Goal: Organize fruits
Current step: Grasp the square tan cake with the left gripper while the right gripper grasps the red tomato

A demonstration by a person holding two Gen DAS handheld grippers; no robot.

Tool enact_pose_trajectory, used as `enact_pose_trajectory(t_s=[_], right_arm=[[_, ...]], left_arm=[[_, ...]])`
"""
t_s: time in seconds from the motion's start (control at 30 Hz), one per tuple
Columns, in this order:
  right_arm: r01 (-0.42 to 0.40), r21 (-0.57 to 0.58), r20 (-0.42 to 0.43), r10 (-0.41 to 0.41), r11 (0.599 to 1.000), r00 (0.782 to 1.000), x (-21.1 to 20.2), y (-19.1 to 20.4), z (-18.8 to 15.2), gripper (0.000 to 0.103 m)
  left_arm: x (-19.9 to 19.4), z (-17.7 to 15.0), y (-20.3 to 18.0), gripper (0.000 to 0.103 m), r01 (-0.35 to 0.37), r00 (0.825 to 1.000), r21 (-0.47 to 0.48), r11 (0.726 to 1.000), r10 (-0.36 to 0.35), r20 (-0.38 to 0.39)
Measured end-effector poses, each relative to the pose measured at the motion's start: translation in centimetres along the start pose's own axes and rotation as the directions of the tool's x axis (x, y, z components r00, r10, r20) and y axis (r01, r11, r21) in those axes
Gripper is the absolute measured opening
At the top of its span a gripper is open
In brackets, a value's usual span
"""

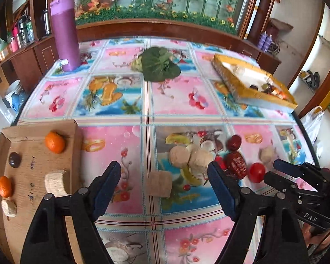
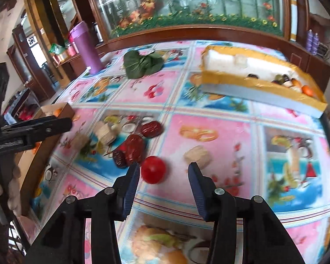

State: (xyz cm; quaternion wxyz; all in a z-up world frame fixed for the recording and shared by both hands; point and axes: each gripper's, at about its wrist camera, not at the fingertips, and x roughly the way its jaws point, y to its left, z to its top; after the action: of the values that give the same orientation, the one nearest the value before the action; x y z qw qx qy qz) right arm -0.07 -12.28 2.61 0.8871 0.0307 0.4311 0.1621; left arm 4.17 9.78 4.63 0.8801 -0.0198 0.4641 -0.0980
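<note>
A cardboard tray [image 1: 33,136] at the left holds two oranges [image 1: 55,142], a dark round fruit [image 1: 14,159] and two beige blocks [image 1: 56,184]. Loose on the table lie several beige pieces [image 1: 159,183], red dates [image 1: 236,162] and a red tomato [image 1: 256,172]. My left gripper [image 1: 164,189] is open and empty above a beige piece. My right gripper [image 2: 164,177] is open and empty, with the tomato [image 2: 153,169] just ahead by its left fingertip. It also shows in the left wrist view [image 1: 281,171]. The dates [image 2: 133,146] lie left of the tomato.
A yellow-rimmed box [image 1: 253,83] with several small fruits stands at the back right; it also shows in the right wrist view [image 2: 264,85]. A purple flask [image 1: 65,33] stands back left. A leafy green vegetable [image 1: 158,65] lies at the back middle. The table [image 1: 178,101] has a patterned cloth.
</note>
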Motion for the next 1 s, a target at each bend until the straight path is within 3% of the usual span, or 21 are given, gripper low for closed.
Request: enact_pose_trajectory(t_s=[0.2,0.33,0.43,0.7,0.83,1.0], right_arm=[[-0.002,-0.034,-0.028,0.001,0.999,1.0,3.0,1.1,-0.4,0.05],[0.013,-0.063,-0.031,-0.015,0.998,0.999,3.5,1.5,-0.4,0.05],[0.034,-0.075,-0.028,-0.036,0.997,0.999,3.7,1.6,-0.5,0.036],[0.033,-0.043,-0.023,-0.034,0.999,0.999,2.9,1.2,-0.6,0.033],[0.042,-0.045,-0.005,-0.043,0.998,0.999,1.1,1.6,-0.9,0.033],[0.035,-0.065,0.027,-0.033,0.997,0.999,-1.2,3.5,-0.8,0.033]], left_arm=[[2.2,-0.8,0.5,0.072,0.014,0.998,0.007,1.0,-0.014,-0.059],[3.2,-1.3,0.4,0.042,0.008,0.997,0.021,1.0,-0.006,-0.083],[3.1,-1.6,0.2,0.027,-0.025,0.997,0.036,0.999,0.027,-0.07],[0.8,-2.2,1.3,0.027,0.027,0.998,-0.041,0.999,-0.029,-0.05],[-2.0,-2.8,1.8,0.027,0.073,0.997,-0.059,0.996,-0.073,-0.008],[-5.7,-3.9,3.8,0.027,0.082,0.996,-0.084,0.993,-0.078,0.052]])
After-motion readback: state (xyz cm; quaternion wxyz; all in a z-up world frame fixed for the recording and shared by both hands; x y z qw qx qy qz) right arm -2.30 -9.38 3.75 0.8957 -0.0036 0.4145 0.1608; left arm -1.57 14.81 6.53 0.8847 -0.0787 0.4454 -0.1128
